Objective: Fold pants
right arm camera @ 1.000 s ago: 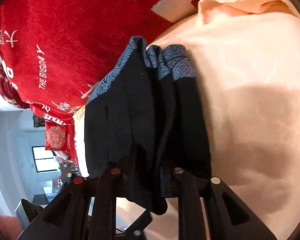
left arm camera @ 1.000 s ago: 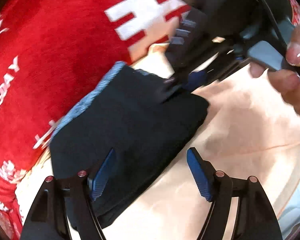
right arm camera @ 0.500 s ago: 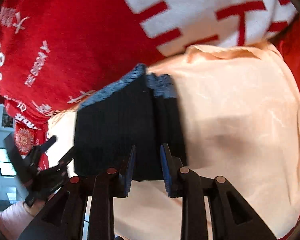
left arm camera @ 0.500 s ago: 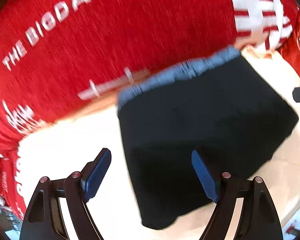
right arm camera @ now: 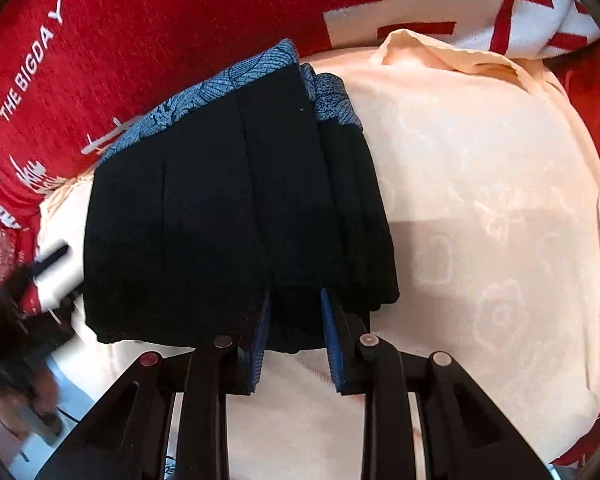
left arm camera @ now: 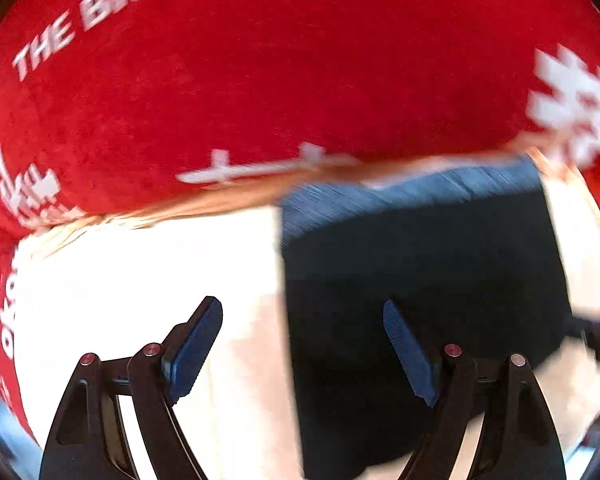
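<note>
The pants (right arm camera: 228,216) are black with a blue patterned waistband, folded into a compact stack on a cream cloth (right arm camera: 480,208). In the right wrist view my right gripper (right arm camera: 294,320) sits at the near edge of the stack, its blue pads a little apart with the fold's edge between them. In the left wrist view the pants (left arm camera: 420,280) lie at centre right. My left gripper (left arm camera: 302,344) is wide open and empty, its right finger over the black fabric and its left finger over the cream cloth (left arm camera: 140,280).
A red blanket (right arm camera: 140,20) with white lettering lies behind the cloth; it also fills the top of the left wrist view (left arm camera: 260,80). The other gripper shows blurred at the left edge of the right wrist view (right arm camera: 52,268).
The right gripper let go of the stack, drew back, then came in again at its near edge. The left gripper swung left, so the pants now sit to its right.
</note>
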{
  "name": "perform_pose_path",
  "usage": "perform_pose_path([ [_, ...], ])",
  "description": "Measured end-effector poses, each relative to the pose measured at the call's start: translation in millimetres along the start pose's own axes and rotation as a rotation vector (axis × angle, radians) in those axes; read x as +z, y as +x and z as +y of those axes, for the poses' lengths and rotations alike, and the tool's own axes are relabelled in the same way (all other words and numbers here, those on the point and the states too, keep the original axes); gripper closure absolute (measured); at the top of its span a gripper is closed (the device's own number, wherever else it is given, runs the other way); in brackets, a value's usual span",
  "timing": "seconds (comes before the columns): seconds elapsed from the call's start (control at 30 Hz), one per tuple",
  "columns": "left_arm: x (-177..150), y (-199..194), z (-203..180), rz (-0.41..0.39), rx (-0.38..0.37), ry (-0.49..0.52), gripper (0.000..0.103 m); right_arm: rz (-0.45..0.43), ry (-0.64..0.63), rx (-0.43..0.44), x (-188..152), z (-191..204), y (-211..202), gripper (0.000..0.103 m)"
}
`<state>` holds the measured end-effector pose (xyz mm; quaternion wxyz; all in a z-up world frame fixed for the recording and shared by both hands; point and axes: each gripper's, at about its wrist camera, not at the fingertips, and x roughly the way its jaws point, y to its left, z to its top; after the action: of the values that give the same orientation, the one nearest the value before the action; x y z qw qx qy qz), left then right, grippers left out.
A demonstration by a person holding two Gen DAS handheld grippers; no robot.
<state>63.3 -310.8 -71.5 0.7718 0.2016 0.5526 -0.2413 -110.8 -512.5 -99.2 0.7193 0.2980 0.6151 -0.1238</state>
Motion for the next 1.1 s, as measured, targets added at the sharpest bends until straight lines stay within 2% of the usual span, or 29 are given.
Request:
perform_pose_path([
  [0.1,13.9,24.9,18.7,0.005,0.026,-0.093,0.019,-0.001,0.015,0.008,0.3,-3.0,0.0,0.074],
  [0.2,13.9,47.5,15.4,0.026,0.051,-0.070,0.019,-0.001,0.015,0.009,0.4,-4.2,-1.3,0.074],
  [0.3,8.6,50.8,9.0,-0.002,0.098,-0.032,0.014,0.000,0.008,0.000,3.2,6.3,4.7,0.074],
  [0.57,4.8,28.9,20.4,0.053,0.066,-0.043,0.014,-0.006,0.015,-0.012,1.3,9.6,6.3,0.074],
  [0.93,-10.1,9.2,9.5,0.097,0.013,-0.001,0.014,-0.026,0.035,-0.001,0.2,8.7,-3.5,0.074],
  [0.97,-10.3,8.5,9.2,0.099,0.006,0.002,0.014,-0.026,0.038,0.003,0.7,7.7,-6.0,0.072],
  [1.1,-13.4,6.1,4.5,0.111,0.000,0.015,0.014,-0.047,0.072,0.000,-0.6,-6.3,-22.8,0.051],
])
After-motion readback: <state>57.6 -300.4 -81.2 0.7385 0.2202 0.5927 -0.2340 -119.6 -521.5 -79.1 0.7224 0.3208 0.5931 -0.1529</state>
